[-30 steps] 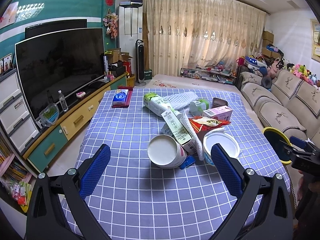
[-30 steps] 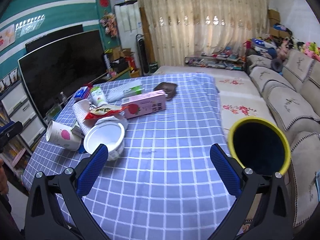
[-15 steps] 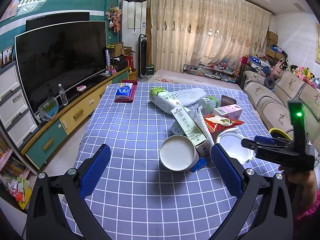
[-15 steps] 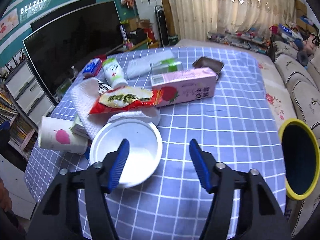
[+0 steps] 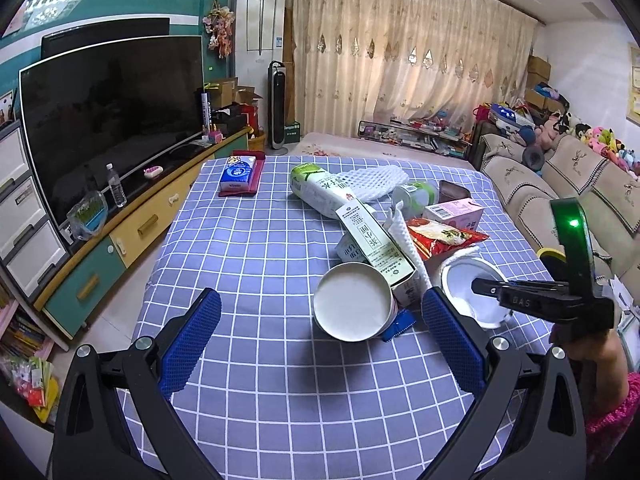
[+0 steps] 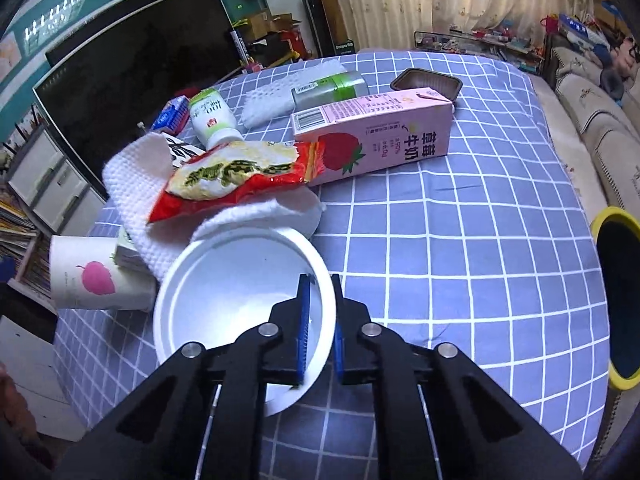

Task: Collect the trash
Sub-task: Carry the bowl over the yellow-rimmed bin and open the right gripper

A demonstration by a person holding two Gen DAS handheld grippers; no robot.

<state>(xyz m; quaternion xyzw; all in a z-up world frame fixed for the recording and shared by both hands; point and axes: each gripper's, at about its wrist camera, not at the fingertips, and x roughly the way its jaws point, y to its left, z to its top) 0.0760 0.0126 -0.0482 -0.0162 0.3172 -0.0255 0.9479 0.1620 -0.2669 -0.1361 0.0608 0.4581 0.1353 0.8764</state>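
Right gripper (image 6: pixel 319 326): jaws drawn close together, pinching the near rim of a white plastic bowl (image 6: pixel 232 280), one blue pad inside the bowl and one outside. The bowl sat on the blue checked tablecloth (image 6: pixel 460 240), at the near edge of the litter pile.

Left gripper (image 5: pixel 318 344): jaws spread wide, holding nothing, hovering over the cloth before a paper cup (image 5: pixel 352 306) lying on its side, mouth toward the camera.

Pile behind the bowl: a white quilted cloth (image 6: pixel 132 184) touching the bowl's far rim; a red snack wrapper (image 6: pixel 236 176) lying on that cloth; a pink strawberry milk carton (image 6: pixel 376 136) on its side (printed face up); a white-and-green bottle (image 6: pixel 210 114); a brown tray (image 6: pixel 426 82).

Yellow-rimmed bin (image 6: pixel 618 300): off the table's right edge, well apart from the bowl.
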